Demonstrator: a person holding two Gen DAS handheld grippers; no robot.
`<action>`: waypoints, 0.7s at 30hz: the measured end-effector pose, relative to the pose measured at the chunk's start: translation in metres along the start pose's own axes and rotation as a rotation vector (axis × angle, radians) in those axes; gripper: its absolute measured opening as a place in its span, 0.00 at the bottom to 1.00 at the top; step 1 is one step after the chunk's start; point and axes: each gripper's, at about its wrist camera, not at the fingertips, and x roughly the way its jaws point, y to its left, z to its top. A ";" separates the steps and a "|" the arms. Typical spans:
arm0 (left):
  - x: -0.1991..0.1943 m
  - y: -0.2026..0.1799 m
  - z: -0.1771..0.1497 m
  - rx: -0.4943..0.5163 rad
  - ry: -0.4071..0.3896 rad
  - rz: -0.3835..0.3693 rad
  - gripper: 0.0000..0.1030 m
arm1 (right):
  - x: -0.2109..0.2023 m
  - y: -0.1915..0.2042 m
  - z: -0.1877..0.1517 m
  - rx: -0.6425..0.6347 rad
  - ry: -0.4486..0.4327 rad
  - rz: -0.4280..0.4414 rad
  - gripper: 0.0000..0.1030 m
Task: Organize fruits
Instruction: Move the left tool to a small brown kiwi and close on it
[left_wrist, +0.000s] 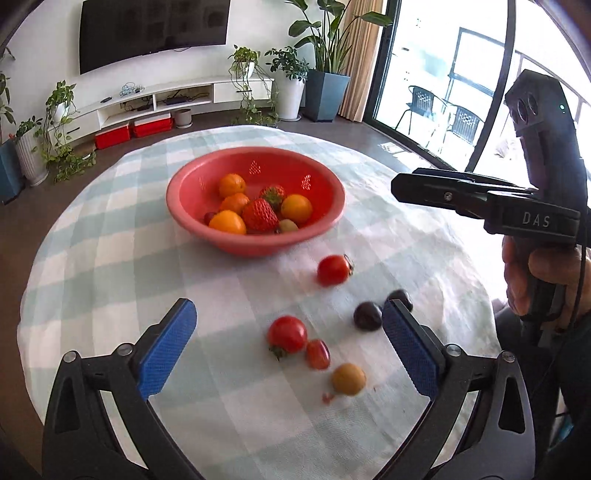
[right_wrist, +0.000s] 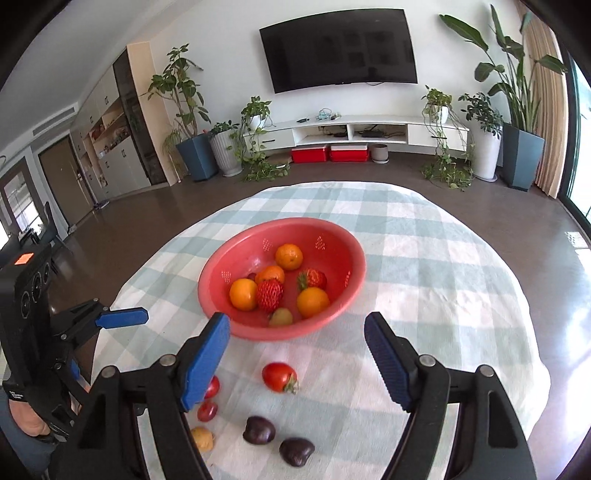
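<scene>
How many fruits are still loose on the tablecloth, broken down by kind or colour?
Red tomatoes: 3, one near the bowl, one large, one small oblong
Dark purple fruits: 2, one and another partly behind the left gripper's finger
Yellowish-tan fruit: 1
Total: 6 loose on the checked tablecloth; the rest sit in the red bowl.
</scene>
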 end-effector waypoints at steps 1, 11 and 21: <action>-0.002 -0.005 -0.010 -0.005 0.006 -0.003 0.99 | -0.004 -0.001 -0.010 0.033 -0.003 -0.005 0.76; 0.003 -0.047 -0.064 0.043 0.062 -0.025 0.99 | -0.003 0.017 -0.067 0.121 0.015 -0.065 0.76; 0.019 -0.050 -0.064 0.042 0.117 -0.007 0.64 | -0.005 0.001 -0.077 0.150 -0.007 -0.115 0.72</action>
